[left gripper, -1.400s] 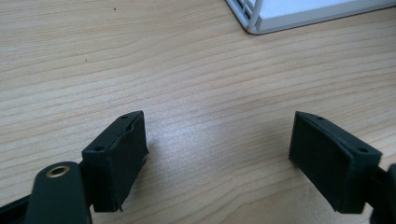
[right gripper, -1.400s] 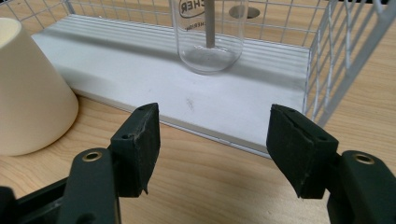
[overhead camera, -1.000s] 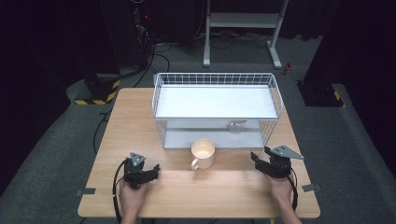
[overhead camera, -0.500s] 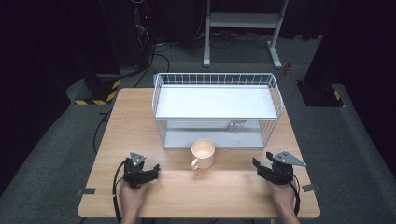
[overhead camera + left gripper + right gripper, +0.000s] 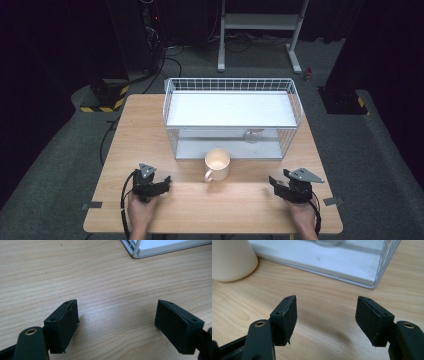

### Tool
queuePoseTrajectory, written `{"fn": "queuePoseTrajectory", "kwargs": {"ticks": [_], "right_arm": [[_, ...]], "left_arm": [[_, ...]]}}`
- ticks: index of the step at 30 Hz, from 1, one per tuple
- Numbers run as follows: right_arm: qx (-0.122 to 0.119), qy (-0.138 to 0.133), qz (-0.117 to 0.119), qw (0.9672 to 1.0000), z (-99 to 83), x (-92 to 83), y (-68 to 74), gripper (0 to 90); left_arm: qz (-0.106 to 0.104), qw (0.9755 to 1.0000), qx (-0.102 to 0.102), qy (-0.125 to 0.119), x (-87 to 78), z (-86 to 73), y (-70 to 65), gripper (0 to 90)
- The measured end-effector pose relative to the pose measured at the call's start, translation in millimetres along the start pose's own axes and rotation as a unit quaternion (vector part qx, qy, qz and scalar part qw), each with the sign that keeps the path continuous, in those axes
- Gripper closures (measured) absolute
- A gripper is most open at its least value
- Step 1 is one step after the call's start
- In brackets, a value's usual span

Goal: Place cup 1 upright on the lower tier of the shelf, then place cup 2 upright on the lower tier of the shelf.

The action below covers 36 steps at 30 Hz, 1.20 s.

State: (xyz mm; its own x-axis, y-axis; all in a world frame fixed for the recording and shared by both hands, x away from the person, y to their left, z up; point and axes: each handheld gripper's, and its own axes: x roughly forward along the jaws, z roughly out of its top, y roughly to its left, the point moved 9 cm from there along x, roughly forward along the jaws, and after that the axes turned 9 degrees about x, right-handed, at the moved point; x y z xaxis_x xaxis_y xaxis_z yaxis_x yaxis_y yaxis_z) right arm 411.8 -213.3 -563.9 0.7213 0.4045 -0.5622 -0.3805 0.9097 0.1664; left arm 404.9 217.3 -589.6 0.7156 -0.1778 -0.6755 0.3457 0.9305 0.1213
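Nearest, the left hand-held gripper and the right hand-held gripper are rested on the worktop, both with jaws apart and nothing between them. Between them and a little farther off, the mug is stood upright just before the wire rack, its handle turned toward the left one, which is slightly nearer. Compared with the earlier frame, the right one is seen lower and drawn back from the mug; the left one is unmoved.

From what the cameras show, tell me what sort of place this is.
Probably a recording studio or lab: a lone wooden table on grey carpet, dark surroundings, a metal stand behind, and hazard-striped blocks with cables on the floor.
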Motion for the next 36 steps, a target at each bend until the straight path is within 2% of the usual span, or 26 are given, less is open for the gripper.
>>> {"fn": "queuePoseTrajectory", "kwargs": {"ticks": [3,11,13,15,23,24,26,29,36], "right_arm": [[-0.001,0.013,0.0,0.9999,-7.8,0.7,0.8,33.7],[-0.015,0.03,-0.004,0.9994,-13.6,1.5,0.5,33.3],[-0.008,0.039,-0.002,0.9992,-15.5,1.4,1.1,32.1],[-0.023,0.046,-0.01,0.9986,-17.5,1.3,0.6,31.3],[-0.043,0.07,-0.01,0.9966,-23.6,0.0,-1.0,28.0],[-0.04,0.075,-0.011,0.9963,-24.9,-0.2,-1.0,27.0],[-0.037,0.086,-0.004,0.9956,-26.4,0.6,-1.8,24.2],[-0.041,0.087,-0.006,0.9953,-26.8,0.8,-1.6,22.4],[-0.039,0.09,-0.01,0.9951,-26.8,2.2,-0.7,19.3]], "left_arm": [[0.0,1.0,0.0,0.0,0.0,0.0,0.0,19.1],[0.001,1.0,0.0,0.0,-0.1,0.0,0.2,19.3],[0.0,1.0,0.0,0.0,-0.1,0.0,0.2,19.3],[-0.002,1.0,0.002,-0.001,-0.2,-0.2,0.4,19.3],[-0.004,1.0,0.003,0.001,-0.1,-0.2,-0.7,17.4],[-0.004,1.0,0.009,0.003,-0.4,-0.7,-0.5,16.3],[-0.006,1.0,0.002,0.005,-0.8,-1.0,-2.5,14.9],[-0.016,0.9999,0.0,0.004,-2.3,-0.5,-5.8,13.8],[-0.056,0.9982,0.003,-0.02,-12.4,8.5,-24.6,9.4]]}}
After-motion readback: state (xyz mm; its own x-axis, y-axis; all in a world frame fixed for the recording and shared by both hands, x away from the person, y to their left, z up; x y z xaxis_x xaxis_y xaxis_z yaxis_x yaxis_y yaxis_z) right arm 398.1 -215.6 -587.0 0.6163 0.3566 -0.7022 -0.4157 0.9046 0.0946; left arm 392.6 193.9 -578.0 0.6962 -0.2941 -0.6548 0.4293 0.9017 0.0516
